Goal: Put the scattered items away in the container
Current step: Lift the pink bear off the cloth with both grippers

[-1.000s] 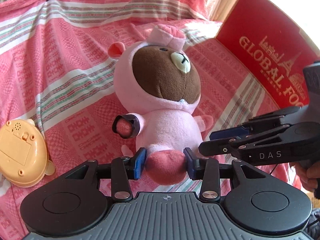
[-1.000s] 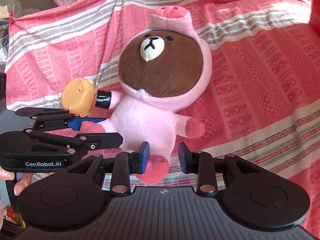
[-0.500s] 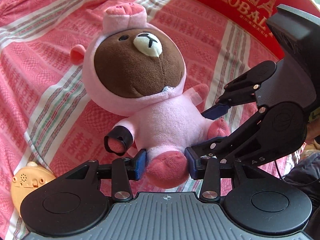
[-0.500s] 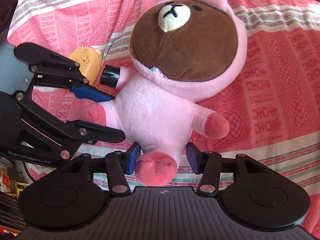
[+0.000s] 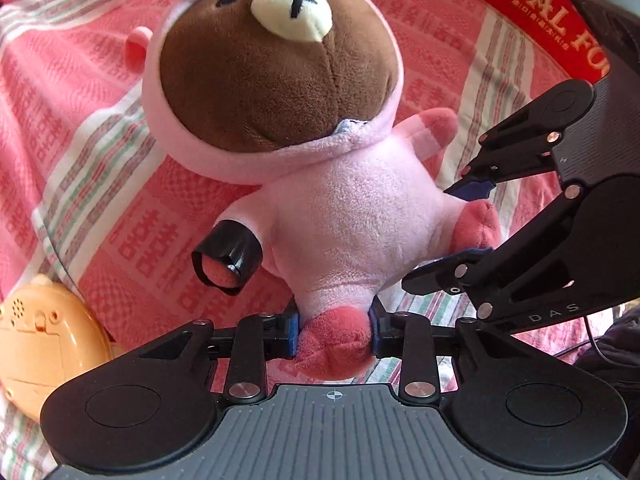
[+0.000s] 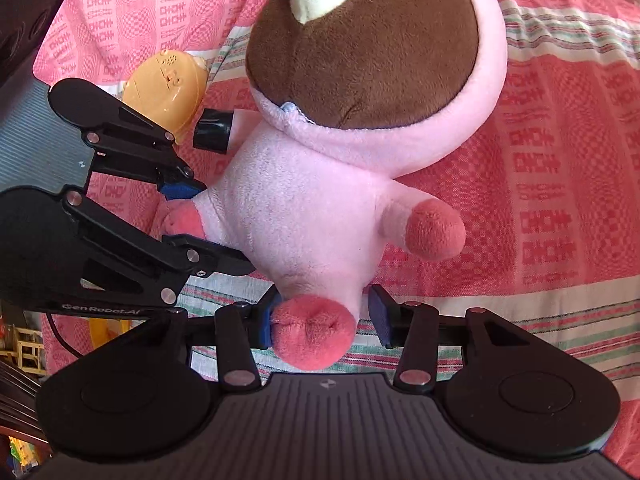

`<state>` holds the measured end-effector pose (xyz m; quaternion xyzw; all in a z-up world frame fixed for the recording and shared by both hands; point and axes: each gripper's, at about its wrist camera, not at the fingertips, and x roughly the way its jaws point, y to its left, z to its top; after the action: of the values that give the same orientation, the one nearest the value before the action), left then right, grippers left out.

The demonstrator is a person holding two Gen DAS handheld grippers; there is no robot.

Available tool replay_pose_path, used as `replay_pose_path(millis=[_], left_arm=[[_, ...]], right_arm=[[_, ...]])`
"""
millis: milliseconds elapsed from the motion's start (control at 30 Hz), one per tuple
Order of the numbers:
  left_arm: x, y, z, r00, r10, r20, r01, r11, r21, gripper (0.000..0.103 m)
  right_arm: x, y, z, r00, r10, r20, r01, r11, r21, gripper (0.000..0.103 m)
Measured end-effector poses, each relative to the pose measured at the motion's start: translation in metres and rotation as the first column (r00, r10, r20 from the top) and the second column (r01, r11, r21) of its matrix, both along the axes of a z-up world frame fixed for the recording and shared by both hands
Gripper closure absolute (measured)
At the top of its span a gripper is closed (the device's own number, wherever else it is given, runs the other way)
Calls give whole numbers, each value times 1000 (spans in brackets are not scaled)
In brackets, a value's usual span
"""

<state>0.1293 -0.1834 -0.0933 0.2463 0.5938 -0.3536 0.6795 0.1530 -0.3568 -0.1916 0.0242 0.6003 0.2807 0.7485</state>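
Note:
A plush brown bear in a pink pig suit (image 5: 340, 216) hangs above the pink striped cloth, also in the right wrist view (image 6: 320, 200). My left gripper (image 5: 334, 330) is shut on one of its pink feet. My right gripper (image 6: 322, 320) has its blue pads around the other foot; the left pad touches it and a gap shows at the right pad. Each gripper also shows in the other's view, the right one (image 5: 472, 224) and the left one (image 6: 188, 216). A red box printed "GLOBAL" (image 5: 532, 4) stands at the upper right.
An orange egg-shaped plastic toy (image 5: 44, 344) lies on the cloth at the left, also in the right wrist view (image 6: 168, 84). The bear has a black band (image 5: 228, 256) on one arm. The pink striped cloth (image 6: 560, 160) covers the whole surface.
Both grippers have lifted the bear by its feet; it has come up off the cloth and closer to both cameras. The orange toy stays on the cloth.

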Motion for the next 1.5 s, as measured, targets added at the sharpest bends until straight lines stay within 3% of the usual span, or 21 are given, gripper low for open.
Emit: replay_pose_path(millis=[133, 267, 333, 633, 733, 1000, 1300, 1500], left_arm=[[9, 7, 7, 998, 63, -4, -63, 998, -27, 70], [18, 4, 3, 998, 60, -21, -59, 998, 12, 67], [20, 3, -4, 997, 68, -25, -67, 997, 29, 72], [18, 5, -1, 993, 119, -1, -119, 993, 28, 71], [16, 7, 1, 991, 124, 46, -125, 992, 18, 73], [-14, 4, 6, 973, 145, 178, -148, 989, 7, 75], [-40, 0, 10, 931, 248, 268, -237, 969, -71, 76], [-61, -6, 17, 908, 272, 320, -249, 962, -112, 77]], right_arm=[[11, 5, 12, 1000, 20, 1, -20, 1000, -7, 50], [20, 18, 13, 996, 84, -13, -85, 995, -50, 49], [21, 22, 8, 994, 109, -7, -110, 991, -76, 47], [16, 23, 3, 996, 87, 25, -86, 996, -37, 48], [13, 21, 6, 994, 103, 33, -101, 993, -61, 51], [-13, 31, 15, 981, 111, 161, -91, 987, -129, 65], [-37, 21, 27, 959, 115, 259, -69, 981, -181, 69], [-54, 22, 39, 941, 141, 309, -73, 972, -222, 69]])
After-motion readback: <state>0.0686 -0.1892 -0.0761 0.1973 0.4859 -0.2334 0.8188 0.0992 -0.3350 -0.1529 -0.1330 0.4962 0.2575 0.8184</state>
